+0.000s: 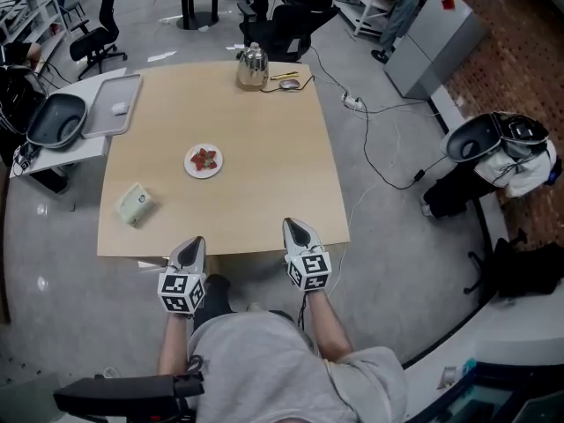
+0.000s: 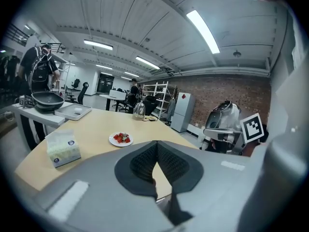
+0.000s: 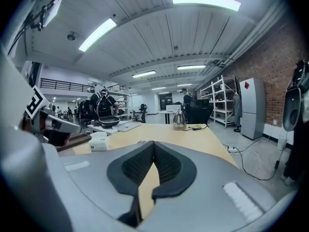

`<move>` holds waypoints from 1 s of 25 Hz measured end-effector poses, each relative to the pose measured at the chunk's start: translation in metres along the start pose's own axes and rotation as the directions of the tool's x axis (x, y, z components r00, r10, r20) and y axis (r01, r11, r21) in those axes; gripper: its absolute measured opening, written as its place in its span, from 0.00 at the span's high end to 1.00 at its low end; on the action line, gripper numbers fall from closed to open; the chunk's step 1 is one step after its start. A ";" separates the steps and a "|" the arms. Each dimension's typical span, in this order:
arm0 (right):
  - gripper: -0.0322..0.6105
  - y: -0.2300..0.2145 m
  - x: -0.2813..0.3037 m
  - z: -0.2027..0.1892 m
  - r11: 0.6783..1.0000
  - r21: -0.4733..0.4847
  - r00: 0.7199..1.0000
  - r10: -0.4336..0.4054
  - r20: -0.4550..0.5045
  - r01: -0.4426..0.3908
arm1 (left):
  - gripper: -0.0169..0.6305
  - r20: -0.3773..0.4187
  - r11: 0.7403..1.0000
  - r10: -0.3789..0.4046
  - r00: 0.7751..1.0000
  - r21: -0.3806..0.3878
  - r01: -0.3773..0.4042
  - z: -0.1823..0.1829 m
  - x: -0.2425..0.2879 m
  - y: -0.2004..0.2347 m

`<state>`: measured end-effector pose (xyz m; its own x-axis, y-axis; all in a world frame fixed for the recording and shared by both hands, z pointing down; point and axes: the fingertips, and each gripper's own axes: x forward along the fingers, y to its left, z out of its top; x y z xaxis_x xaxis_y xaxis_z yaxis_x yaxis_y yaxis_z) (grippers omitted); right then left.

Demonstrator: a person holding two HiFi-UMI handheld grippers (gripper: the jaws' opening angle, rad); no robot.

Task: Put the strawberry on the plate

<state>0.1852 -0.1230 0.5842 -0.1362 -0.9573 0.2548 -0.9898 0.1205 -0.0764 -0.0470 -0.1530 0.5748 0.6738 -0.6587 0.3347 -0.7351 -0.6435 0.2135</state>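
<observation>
A small white plate (image 1: 204, 161) with red strawberries (image 1: 205, 158) on it sits near the middle of the wooden table (image 1: 264, 139). In the left gripper view the same plate (image 2: 120, 139) lies beyond the jaws. My left gripper (image 1: 192, 244) is at the table's near edge, shut and empty. The right gripper (image 1: 294, 225) rests over the near edge too, jaws shut with nothing between them; its tips meet in the right gripper view (image 3: 153, 142). Both are well short of the plate.
A tissue box (image 1: 135, 204) lies at the table's left front. A metal kettle (image 1: 252, 66) and a cable stand at the far edge. A grey tray (image 1: 113, 106) and a dark pan (image 1: 56, 120) are on a side table at left.
</observation>
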 end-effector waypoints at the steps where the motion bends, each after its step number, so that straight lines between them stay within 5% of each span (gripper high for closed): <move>1: 0.94 -0.001 -0.005 -0.001 1.000 0.006 1.000 -0.001 -0.001 0.001 | 0.94 0.000 1.000 0.000 1.000 0.001 0.000 -0.001 -0.001 -0.003; 25: 0.94 -0.002 -0.050 -0.017 0.997 0.081 1.000 -0.018 0.012 0.017 | 0.94 0.008 1.000 0.029 1.000 0.001 -0.029 -0.011 -0.017 -0.012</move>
<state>0.1928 -0.0706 0.5881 -0.1175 -0.9625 0.2446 -0.9853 0.0821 -0.1501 -0.0507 -0.1299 0.5772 0.6527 -0.6802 0.3337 -0.7543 -0.6245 0.2026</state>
